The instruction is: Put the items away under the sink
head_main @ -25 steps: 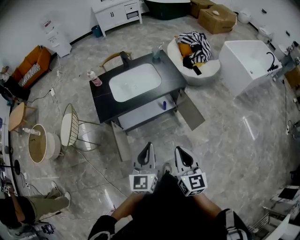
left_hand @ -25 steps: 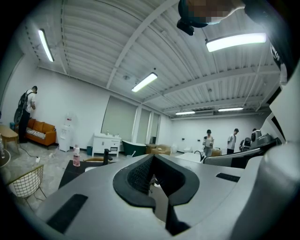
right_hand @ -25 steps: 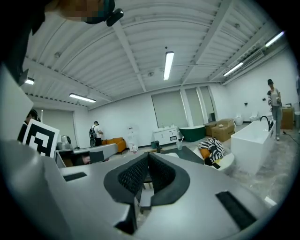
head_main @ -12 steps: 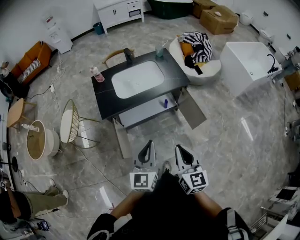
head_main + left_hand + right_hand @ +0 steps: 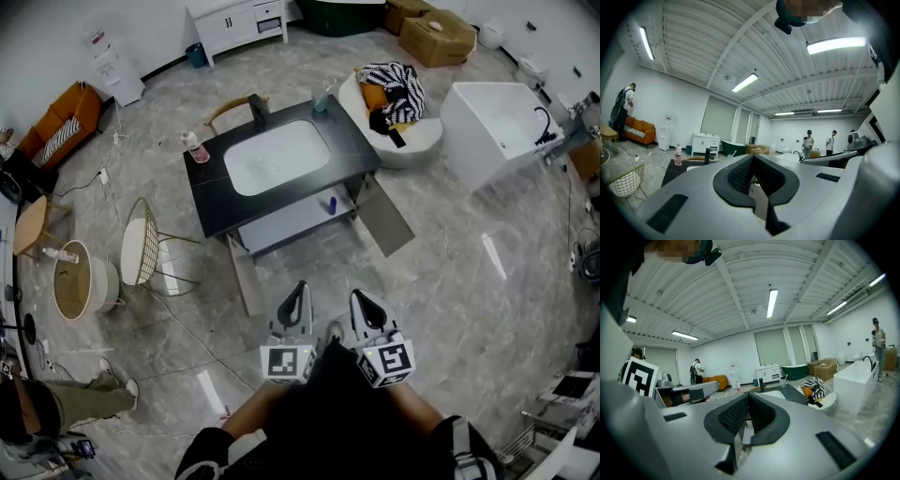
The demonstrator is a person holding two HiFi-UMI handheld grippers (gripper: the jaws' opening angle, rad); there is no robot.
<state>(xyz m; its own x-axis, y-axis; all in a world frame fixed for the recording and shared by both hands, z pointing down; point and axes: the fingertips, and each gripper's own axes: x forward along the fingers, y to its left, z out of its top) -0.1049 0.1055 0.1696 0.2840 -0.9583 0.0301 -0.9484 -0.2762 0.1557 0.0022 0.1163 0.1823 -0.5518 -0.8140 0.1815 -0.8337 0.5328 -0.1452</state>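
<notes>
A black sink vanity [image 5: 349, 155] with a white basin [image 5: 277, 159] stands on the floor ahead, both doors under it swung open. On its top are a pink bottle [image 5: 194, 148] at the left edge, a black faucet [image 5: 259, 110] and a cup [image 5: 322, 97] at the back. A small blue bottle [image 5: 330, 205] stands on the shelf under the sink. My left gripper [image 5: 294, 302] and right gripper [image 5: 367, 309] hover side by side close to my body, well short of the vanity. Both are shut with nothing in them. The pink bottle [image 5: 678, 154] also shows in the left gripper view.
A wire chair [image 5: 141, 251] and a round wooden table [image 5: 75, 284] stand left of the vanity. A round seat with striped cloth [image 5: 394, 94] and a white bathtub [image 5: 502, 127] are at the right. A cable crosses the floor front left, near a crouching person [image 5: 47, 408].
The head view has shifted slightly, so the vanity sits a little further right and up in the picture. Both grippers keep their place and stay shut.
</notes>
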